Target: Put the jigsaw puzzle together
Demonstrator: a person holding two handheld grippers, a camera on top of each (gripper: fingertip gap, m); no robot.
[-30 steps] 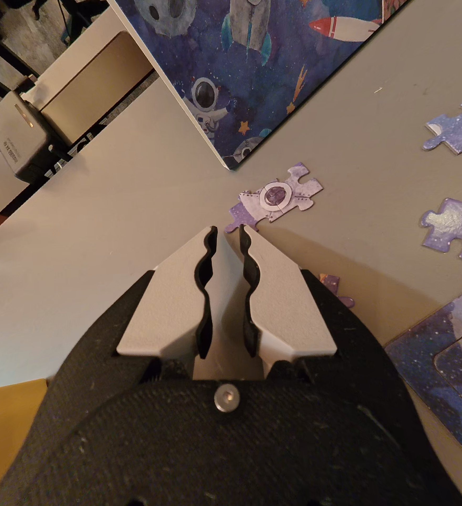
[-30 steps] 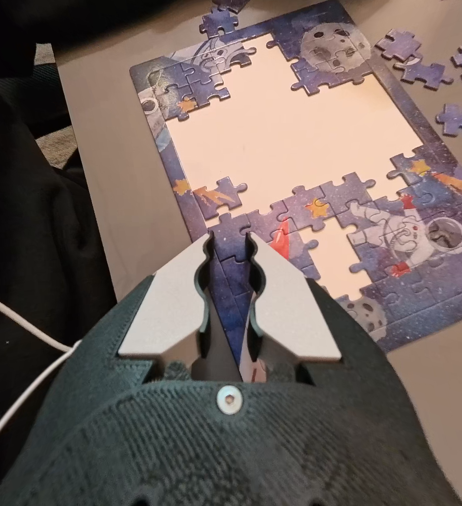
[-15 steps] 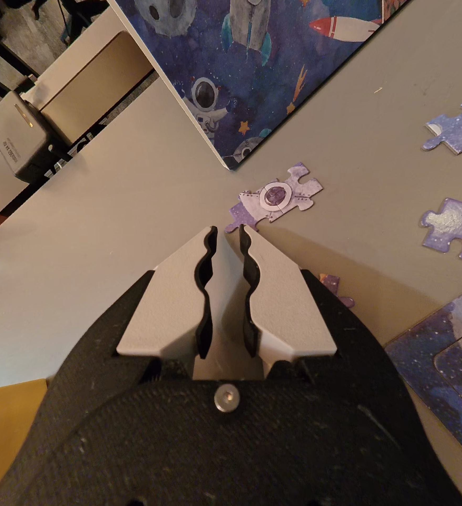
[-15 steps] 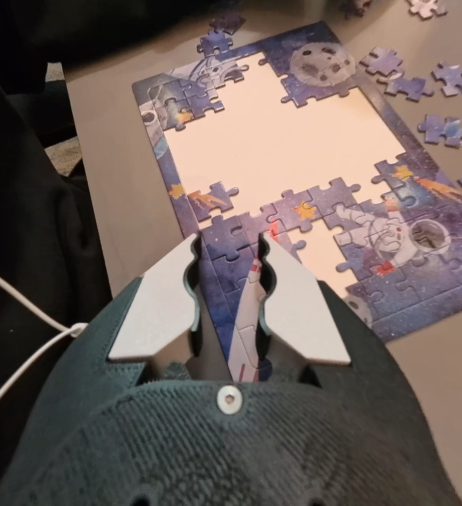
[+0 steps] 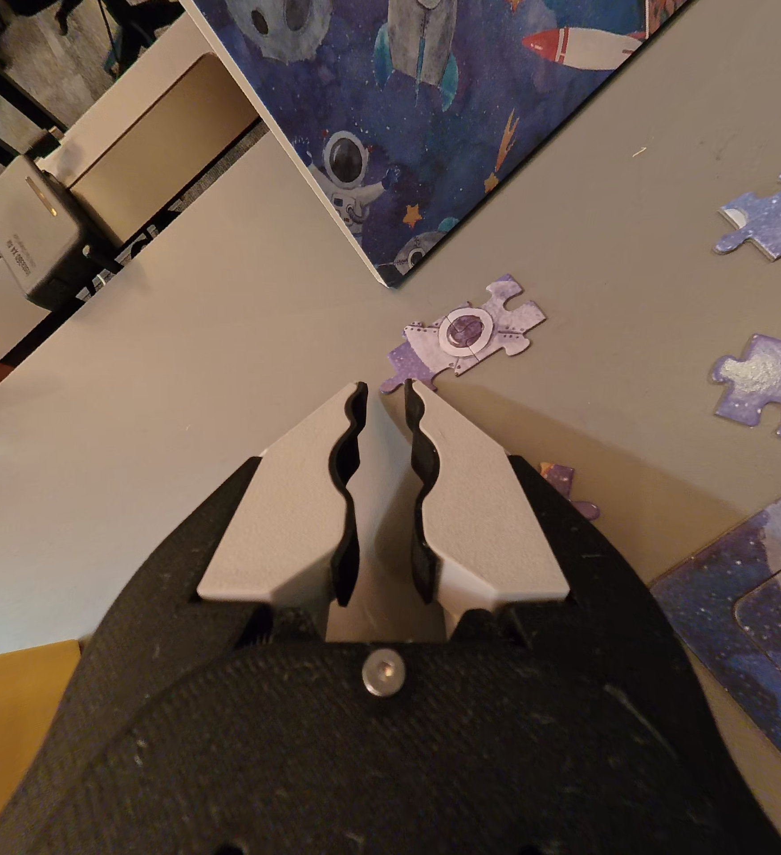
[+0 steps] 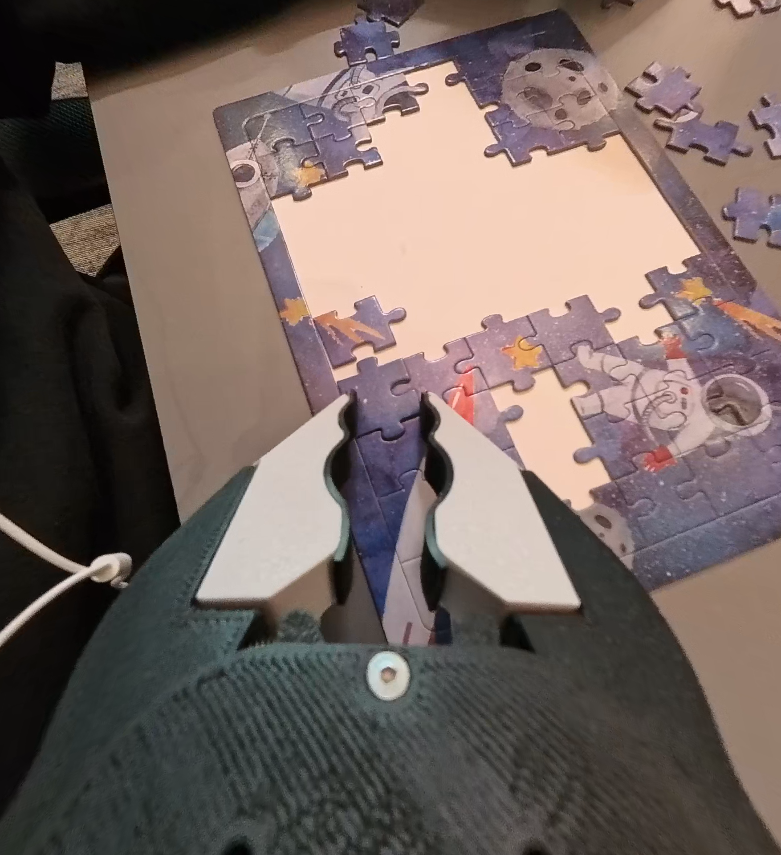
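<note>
With both tongs narrowly parted and empty, the left gripper [image 5: 385, 386] pauses just short of the joined purple rocket pieces [image 5: 465, 335], the right gripper [image 6: 387, 399] over the puzzle board [image 6: 472, 231]; any pinch wants edge contact.

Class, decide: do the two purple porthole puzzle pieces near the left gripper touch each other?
Touching. Left wrist view: the two porthole pieces are interlocked, with only a thin seam crossing the ring.

Black left gripper [image 5: 385, 393], dark-green right gripper [image 6: 387, 400] — grey fingers, wavy pads, silver screws.
</note>
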